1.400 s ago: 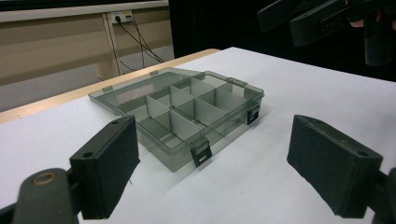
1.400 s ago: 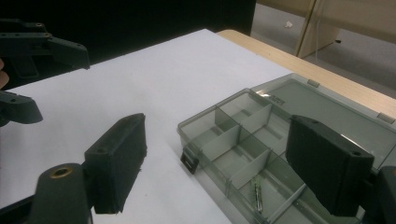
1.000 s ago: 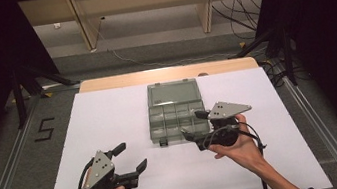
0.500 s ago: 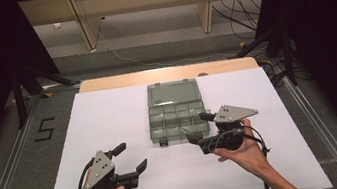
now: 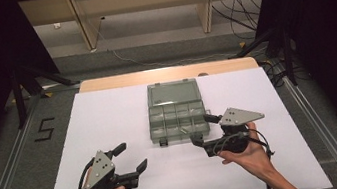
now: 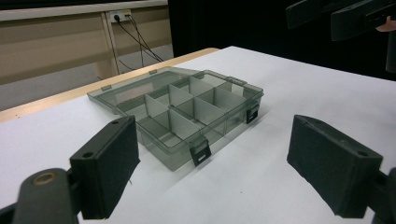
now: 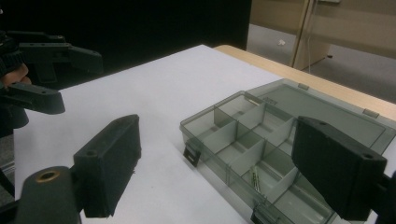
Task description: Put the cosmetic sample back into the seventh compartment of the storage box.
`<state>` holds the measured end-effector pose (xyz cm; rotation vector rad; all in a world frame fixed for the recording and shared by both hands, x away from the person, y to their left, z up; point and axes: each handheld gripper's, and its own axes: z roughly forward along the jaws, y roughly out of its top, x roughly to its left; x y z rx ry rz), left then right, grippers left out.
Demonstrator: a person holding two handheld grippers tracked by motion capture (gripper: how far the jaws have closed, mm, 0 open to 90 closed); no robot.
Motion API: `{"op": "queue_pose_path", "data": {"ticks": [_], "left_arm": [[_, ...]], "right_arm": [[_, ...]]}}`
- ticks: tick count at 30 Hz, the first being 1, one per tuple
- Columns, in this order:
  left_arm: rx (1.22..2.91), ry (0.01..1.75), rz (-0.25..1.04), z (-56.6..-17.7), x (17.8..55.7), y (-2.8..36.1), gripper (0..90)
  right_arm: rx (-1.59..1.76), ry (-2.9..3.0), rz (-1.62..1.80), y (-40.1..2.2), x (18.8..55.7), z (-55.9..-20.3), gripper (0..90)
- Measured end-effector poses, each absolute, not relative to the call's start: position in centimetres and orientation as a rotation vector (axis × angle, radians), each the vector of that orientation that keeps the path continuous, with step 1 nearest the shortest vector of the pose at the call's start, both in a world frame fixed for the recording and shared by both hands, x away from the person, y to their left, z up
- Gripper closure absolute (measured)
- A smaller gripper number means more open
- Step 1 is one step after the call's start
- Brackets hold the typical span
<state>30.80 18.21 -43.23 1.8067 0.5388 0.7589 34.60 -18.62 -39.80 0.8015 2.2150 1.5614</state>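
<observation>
So, the open compartment box (image 5: 176,110) sat mid-desk (image 5: 108,113) with its lid folded back toward 12 o'clock. My right tongs (image 5: 202,130) had just spread wide, empty, at the box's 4 o'clock corner; my left tongs (image 5: 131,156) hung released, empty, out around 7 o'clock.

Left gripper (image 6: 212,172): jaws wide apart, nothing between the pads, held low over the white table cover (image 6: 303,93). Clear grey compartment box (image 6: 187,114) sits ahead on the cover, lid (image 6: 135,88) laid flat open behind it, dividers upright, two black latches hanging at its near wall. Right gripper (image 6: 345,16) enters at upper right corner, well apart from the box.
</observation>
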Motion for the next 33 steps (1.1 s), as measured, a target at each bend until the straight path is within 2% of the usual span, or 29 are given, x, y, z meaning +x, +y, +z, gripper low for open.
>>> {"op": "queue_pose_path", "data": {"ticks": [33], "left_arm": [[1.810,0.538,0.761,-43.3,30.8,18.2,15.7]], "right_arm": [[0.837,2.153,1.602,-20.9,32.9,-41.6,16.0]]}}
